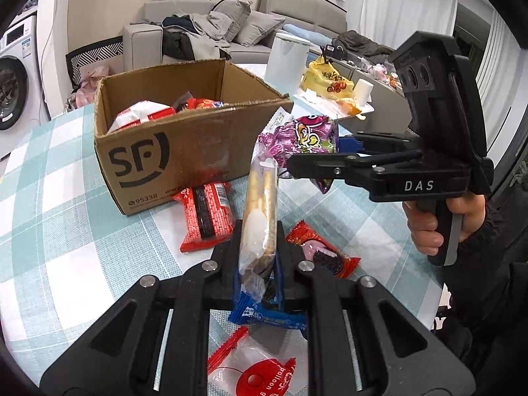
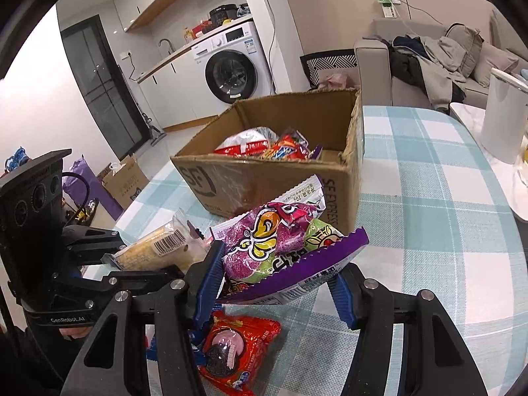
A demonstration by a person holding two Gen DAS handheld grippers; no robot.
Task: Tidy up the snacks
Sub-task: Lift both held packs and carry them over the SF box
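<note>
My left gripper (image 1: 259, 250) is shut on a long clear-wrapped biscuit stick pack (image 1: 260, 211), which stands lifted above the table; the same pack (image 2: 161, 247) shows at the left of the right wrist view. My right gripper (image 2: 275, 283) is shut on a puffy purple snack bag (image 2: 283, 247), also raised off the table, and that bag (image 1: 303, 138) hangs just right of the open SF cardboard box (image 1: 171, 151). The box (image 2: 264, 184) holds several red and white snack packs.
On the checked tablecloth (image 1: 66, 198) lie a red wafer pack (image 1: 206, 217), a red cookie pack (image 1: 321, 254), a blue pack (image 1: 264, 316) and a clear pack with a red ring (image 1: 254, 373). A white bin (image 1: 287, 62) and a yellow bag (image 1: 326, 79) stand behind.
</note>
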